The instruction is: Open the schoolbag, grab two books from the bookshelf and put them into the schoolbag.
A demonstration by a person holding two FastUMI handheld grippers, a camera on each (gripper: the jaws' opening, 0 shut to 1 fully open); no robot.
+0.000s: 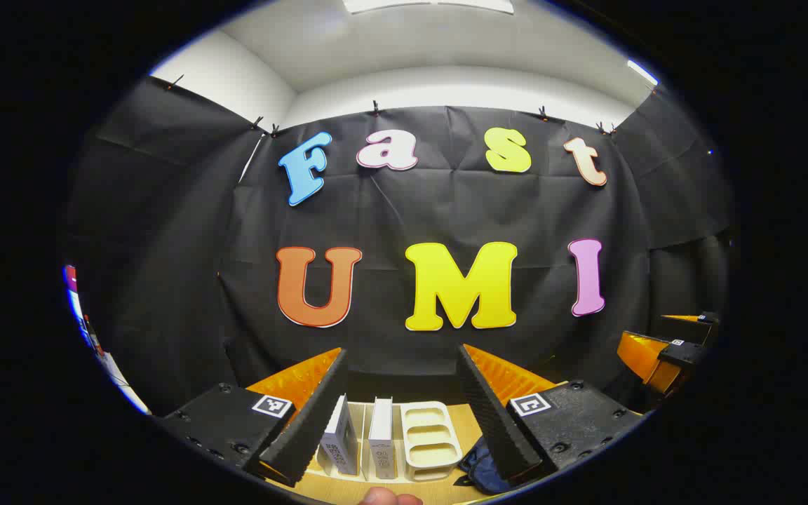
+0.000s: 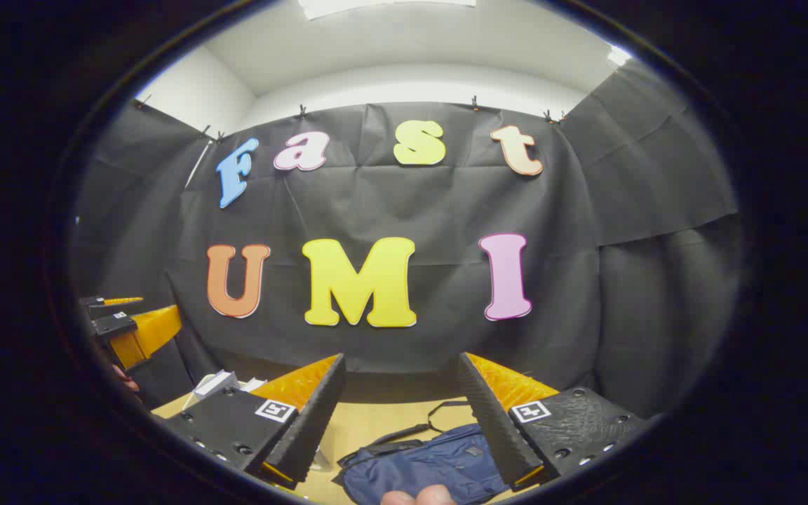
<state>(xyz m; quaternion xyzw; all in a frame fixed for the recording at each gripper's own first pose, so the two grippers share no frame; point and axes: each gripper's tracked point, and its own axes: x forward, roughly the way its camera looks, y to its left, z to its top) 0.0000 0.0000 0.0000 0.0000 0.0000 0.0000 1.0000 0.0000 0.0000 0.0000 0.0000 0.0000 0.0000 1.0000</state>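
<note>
In the left gripper view my left gripper (image 1: 400, 400) is open, raised above the wooden table. Between its fingers, farther off, two white books (image 1: 339, 440) (image 1: 381, 442) stand upright in a white bookshelf rack (image 1: 428, 438). A corner of the dark blue schoolbag (image 1: 482, 468) lies to the rack's right. In the right gripper view my right gripper (image 2: 400, 403) is open too, with the blue schoolbag (image 2: 425, 466) lying flat on the table below it, its strap (image 2: 439, 414) trailing behind. The bag's zip looks closed. The other gripper (image 2: 130, 330) appears at the left edge.
The black cloth wall stands close behind the wooden table (image 2: 376, 414). The right gripper (image 1: 663, 351) appears at the far right of the left gripper view. A fingertip (image 1: 388, 496) of the holding hand shows at the bottom edge.
</note>
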